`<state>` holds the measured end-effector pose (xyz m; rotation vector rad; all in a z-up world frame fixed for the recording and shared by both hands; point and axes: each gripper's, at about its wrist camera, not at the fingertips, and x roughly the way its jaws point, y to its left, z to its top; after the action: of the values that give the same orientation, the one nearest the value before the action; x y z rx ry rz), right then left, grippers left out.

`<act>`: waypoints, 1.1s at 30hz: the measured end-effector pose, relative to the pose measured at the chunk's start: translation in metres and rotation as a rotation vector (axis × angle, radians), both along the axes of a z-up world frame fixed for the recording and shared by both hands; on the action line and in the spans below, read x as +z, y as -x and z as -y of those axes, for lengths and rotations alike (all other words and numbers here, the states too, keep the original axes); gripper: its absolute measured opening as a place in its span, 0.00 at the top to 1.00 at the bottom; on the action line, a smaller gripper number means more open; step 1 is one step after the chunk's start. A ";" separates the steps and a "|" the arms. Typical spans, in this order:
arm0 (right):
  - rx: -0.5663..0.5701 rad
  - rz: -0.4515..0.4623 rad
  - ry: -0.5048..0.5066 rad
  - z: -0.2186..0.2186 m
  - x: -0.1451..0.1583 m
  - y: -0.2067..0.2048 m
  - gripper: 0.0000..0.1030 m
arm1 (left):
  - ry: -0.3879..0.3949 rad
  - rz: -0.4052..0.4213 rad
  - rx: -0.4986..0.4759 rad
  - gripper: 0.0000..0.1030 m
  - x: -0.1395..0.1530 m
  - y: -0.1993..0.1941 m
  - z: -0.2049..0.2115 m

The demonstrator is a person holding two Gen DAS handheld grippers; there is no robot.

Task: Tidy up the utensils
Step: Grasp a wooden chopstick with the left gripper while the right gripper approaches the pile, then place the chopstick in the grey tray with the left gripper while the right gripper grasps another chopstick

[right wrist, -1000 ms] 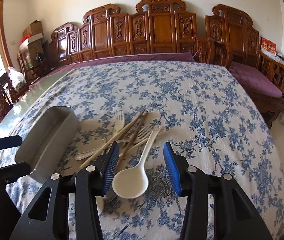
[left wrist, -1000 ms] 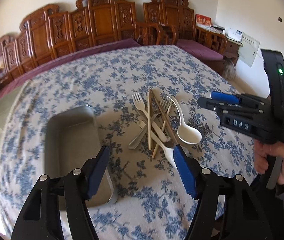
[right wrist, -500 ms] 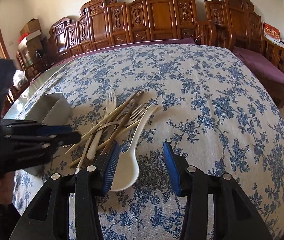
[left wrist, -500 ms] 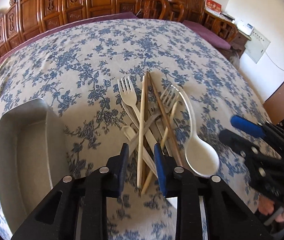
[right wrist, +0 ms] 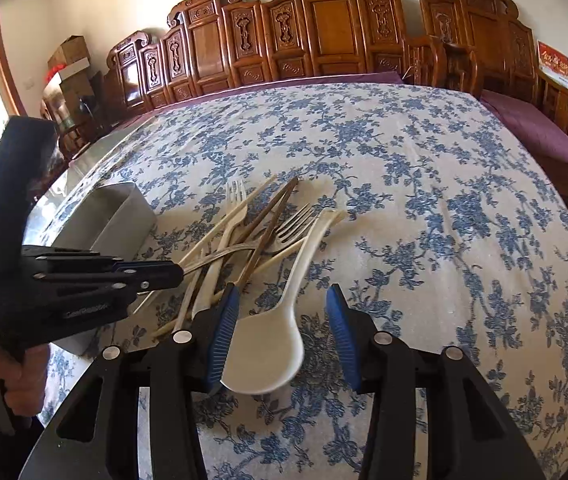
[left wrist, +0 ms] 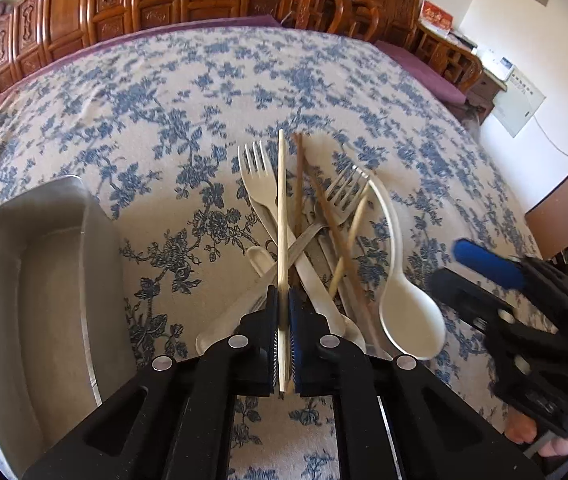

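Pinching a pale chopstick [left wrist: 281, 216], the left gripper [left wrist: 283, 300] has its blue pads pressed against the stick's near end; the stick's tip below the pads is cut off by the gripper body. Half a second ago those pads stood apart around the pile, now they are closed. Right gripper [right wrist: 282, 300] hangs with jaws spread wide, the bowl of the white spoon [right wrist: 274, 344] between them, contact hard to judge. Utensil pile lies on the floral tablecloth [left wrist: 164, 92]: white plastic fork [left wrist: 258, 176], metal fork [left wrist: 342, 192], brown chopsticks [left wrist: 298, 184], all crossed, lower handles hidden under one another. Metal tray [left wrist: 44, 280] sits left of the pile, near, not touching. Right gripper looks blurred in the left wrist view.
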<state>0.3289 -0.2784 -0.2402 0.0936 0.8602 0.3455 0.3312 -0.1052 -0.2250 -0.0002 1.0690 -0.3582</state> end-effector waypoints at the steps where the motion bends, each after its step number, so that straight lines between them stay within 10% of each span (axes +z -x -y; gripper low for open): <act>1: 0.003 -0.006 -0.007 -0.003 -0.001 -0.002 0.61 | 0.002 0.009 -0.002 0.96 0.003 0.003 -0.001; 33: -0.041 -0.015 0.067 -0.032 -0.006 -0.012 0.94 | 0.064 0.208 -0.009 0.96 0.060 0.064 -0.047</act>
<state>0.3407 -0.2468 -0.2466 0.0519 0.8825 0.2777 0.2672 -0.0579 -0.1648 -0.0152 0.8514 -0.3920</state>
